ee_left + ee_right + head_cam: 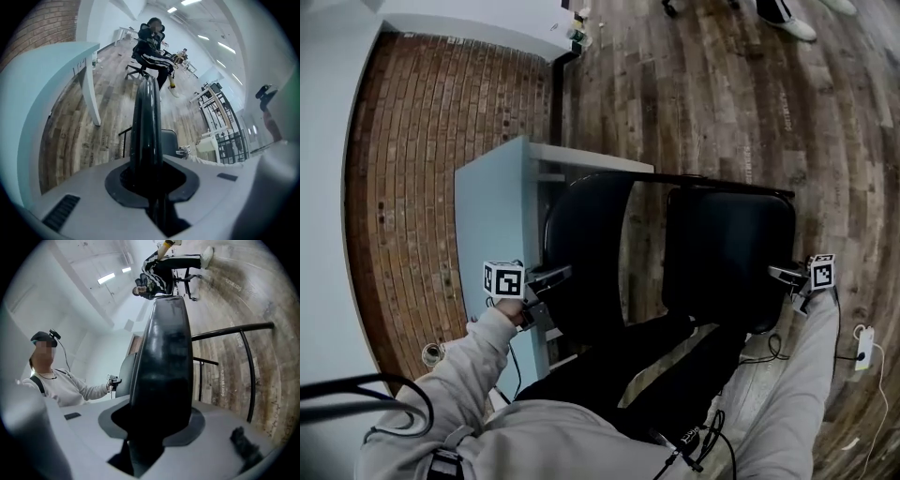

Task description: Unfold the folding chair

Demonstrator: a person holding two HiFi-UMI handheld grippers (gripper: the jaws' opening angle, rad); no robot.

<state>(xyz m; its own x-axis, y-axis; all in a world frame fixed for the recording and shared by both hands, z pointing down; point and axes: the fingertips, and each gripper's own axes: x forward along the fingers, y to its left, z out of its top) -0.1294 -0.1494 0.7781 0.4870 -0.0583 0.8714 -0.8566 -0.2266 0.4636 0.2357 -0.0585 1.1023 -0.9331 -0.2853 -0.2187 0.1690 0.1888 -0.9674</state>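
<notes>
The black folding chair stands in front of me on the wood floor, with its two panels side by side in the head view. My left gripper (553, 276) is shut on the edge of the thin rounded left panel (581, 234), which rises between the jaws in the left gripper view (146, 117). My right gripper (781, 273) is shut on the outer edge of the thicker padded right panel (727, 248), which fills the middle of the right gripper view (164, 352). The chair's black frame tube (712, 184) runs across the top of both panels.
A light-blue table (492, 206) stands close against the chair's left side, with a brick-patterned surface (403, 187) beyond it. Cables and a small white box (863, 345) lie on the floor at right. A seated person (152, 40) and a metal rack (220, 117) are far off.
</notes>
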